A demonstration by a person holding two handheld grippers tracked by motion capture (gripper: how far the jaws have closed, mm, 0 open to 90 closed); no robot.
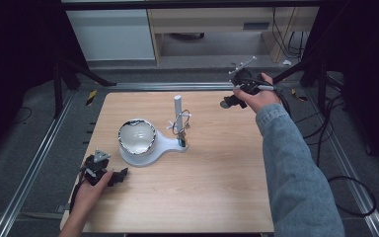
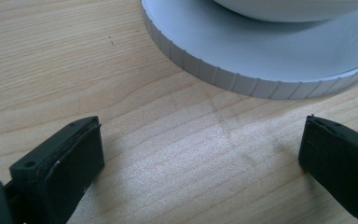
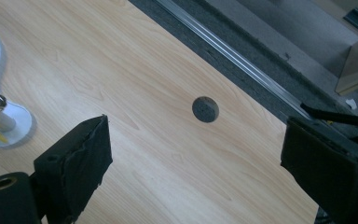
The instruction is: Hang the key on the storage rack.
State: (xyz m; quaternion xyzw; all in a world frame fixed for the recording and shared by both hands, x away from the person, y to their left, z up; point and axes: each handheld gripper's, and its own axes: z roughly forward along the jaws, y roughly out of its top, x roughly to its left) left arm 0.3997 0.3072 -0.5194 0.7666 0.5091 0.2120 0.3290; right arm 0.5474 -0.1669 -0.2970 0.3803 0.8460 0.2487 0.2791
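Note:
A white stand (image 1: 170,144) sits mid-table with a round base (image 2: 261,70), a shiny bowl (image 1: 136,137) on it and a white post (image 1: 177,106) carrying small hooks and rings. My left gripper (image 1: 120,175) rests low on the wood at the near left, open, its jaws wide apart just short of the base's ribbed rim. My right gripper (image 1: 227,102) hovers at the far right of the table, open with nothing between its jaws, above a round hole (image 3: 205,109) in the tabletop. The stand's narrow end (image 3: 9,121) appears at the left of the right gripper view.
The wooden table (image 1: 217,177) has bare wood across the near right half. Metal rails (image 1: 34,163) run along both sides on grey floor. A desk and cabinet (image 1: 111,29) stand beyond the far edge. Cables (image 1: 345,192) lie on the floor at right.

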